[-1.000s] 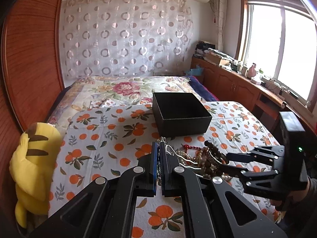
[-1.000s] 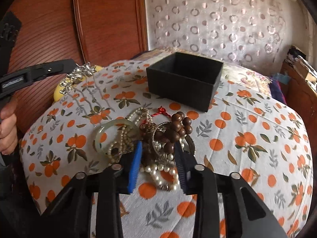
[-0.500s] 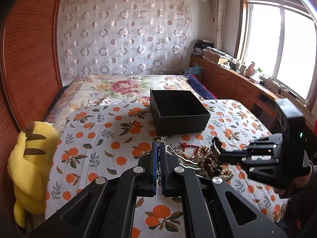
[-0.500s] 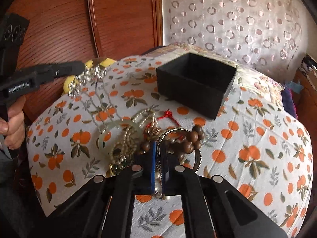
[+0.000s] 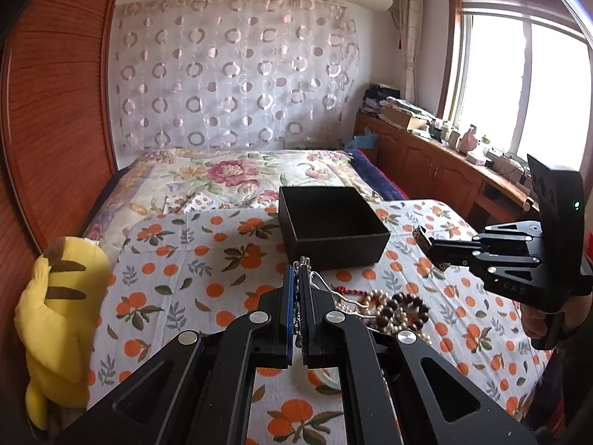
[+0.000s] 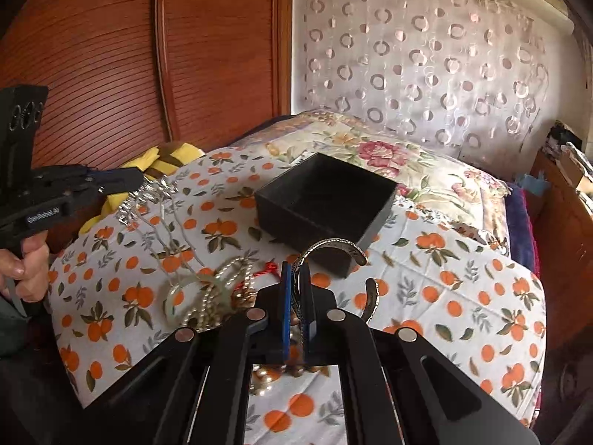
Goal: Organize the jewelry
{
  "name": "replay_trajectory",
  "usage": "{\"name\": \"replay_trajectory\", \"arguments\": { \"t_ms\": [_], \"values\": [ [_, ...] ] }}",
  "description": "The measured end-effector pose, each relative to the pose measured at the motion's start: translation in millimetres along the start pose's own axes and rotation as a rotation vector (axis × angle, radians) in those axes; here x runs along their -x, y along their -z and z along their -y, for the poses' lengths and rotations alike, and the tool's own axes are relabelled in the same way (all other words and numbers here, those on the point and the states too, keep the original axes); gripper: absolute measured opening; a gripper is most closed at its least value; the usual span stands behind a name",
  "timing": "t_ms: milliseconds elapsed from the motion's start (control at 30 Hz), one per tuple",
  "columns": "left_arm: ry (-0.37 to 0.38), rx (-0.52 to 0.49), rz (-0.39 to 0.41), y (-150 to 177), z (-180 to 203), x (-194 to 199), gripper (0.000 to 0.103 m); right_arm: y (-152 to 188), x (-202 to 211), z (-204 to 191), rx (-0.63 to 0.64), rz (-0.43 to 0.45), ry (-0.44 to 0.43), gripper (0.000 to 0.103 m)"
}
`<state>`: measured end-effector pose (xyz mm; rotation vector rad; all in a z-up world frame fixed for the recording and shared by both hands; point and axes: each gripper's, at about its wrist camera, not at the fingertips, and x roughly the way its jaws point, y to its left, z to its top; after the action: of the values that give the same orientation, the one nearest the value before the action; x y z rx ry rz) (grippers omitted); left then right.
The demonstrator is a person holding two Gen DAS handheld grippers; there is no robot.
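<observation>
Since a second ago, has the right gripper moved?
Yes. The right gripper has risen off the jewelry pile, shut on a bangle, toward the black box.

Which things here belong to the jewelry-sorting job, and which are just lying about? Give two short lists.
Job:
black box
metal bangle in the right tongs
silver hair comb in the left tongs
heap of beads and pearls

Lying about:
yellow plush toy
floral quilt
</observation>
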<state>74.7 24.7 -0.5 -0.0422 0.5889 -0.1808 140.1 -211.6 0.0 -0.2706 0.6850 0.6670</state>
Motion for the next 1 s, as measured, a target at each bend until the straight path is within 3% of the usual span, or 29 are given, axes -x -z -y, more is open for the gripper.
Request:
{"name": "replay_trajectory", "arguments": {
  "t_ms": [367, 600, 867, 1000],
  "values": [
    [-0.03, -0.012, 0.056, -38, -6, -13, 0.002, -37, -30, 15, 0.051, 0.035, 0.009, 0.005],
    [-0.059, 0.0, 0.068, -62, -16, -32, 0.002, -60, -60, 27, 0.018, 0.046, -0.033, 0.005],
    [-0.054, -0.016, 0.046, -82, -15, -63, 0.002, -52, -92, 48, -0.079, 0.016, -0.061, 0.009],
    [-0.043, -0.034, 0.033, -89, -6, -81, 0.002, -47, -82, 60, -0.119, 0.064, -0.075, 0.01]
  ]
}}
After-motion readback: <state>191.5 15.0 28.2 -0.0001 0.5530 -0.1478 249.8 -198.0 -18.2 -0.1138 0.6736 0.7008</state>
